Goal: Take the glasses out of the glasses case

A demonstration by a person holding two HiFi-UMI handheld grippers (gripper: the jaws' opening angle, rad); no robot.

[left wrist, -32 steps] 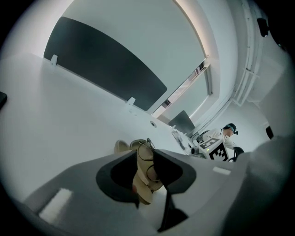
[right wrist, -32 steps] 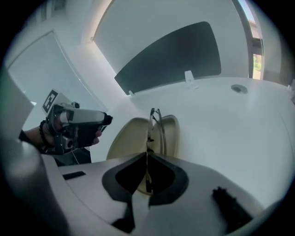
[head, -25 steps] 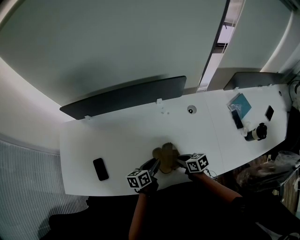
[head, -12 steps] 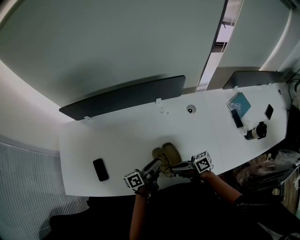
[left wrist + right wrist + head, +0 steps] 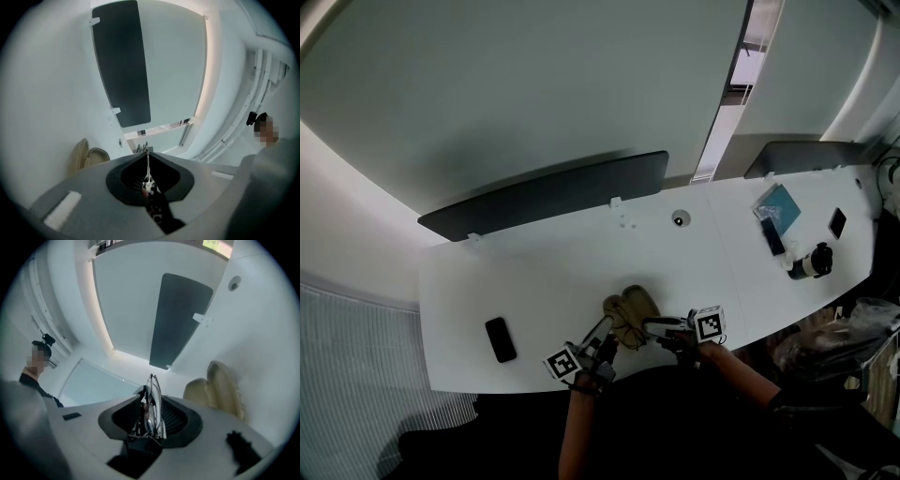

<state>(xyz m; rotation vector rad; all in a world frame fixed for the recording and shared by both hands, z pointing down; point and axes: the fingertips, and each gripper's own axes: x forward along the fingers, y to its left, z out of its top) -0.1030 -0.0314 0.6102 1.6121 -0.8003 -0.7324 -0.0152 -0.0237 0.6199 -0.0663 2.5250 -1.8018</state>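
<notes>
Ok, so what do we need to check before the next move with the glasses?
1. Glasses out of the glasses case: ok.
2. Glasses between the right gripper's jaws: ok, though the jaws have just been opening.
3. Grip tight enough to carry them: cannot tell.
4. Left gripper shut and empty: ok.
5. Glasses case lying open on the desk, apart from both grippers: ok.

I can read no word, number or brand. The white cube (image 5: 562,362) on my left hand-held gripper (image 5: 607,325) and the matching cube (image 5: 708,324) on my right hand-held gripper (image 5: 649,326) bear only black square patterns.
</notes>
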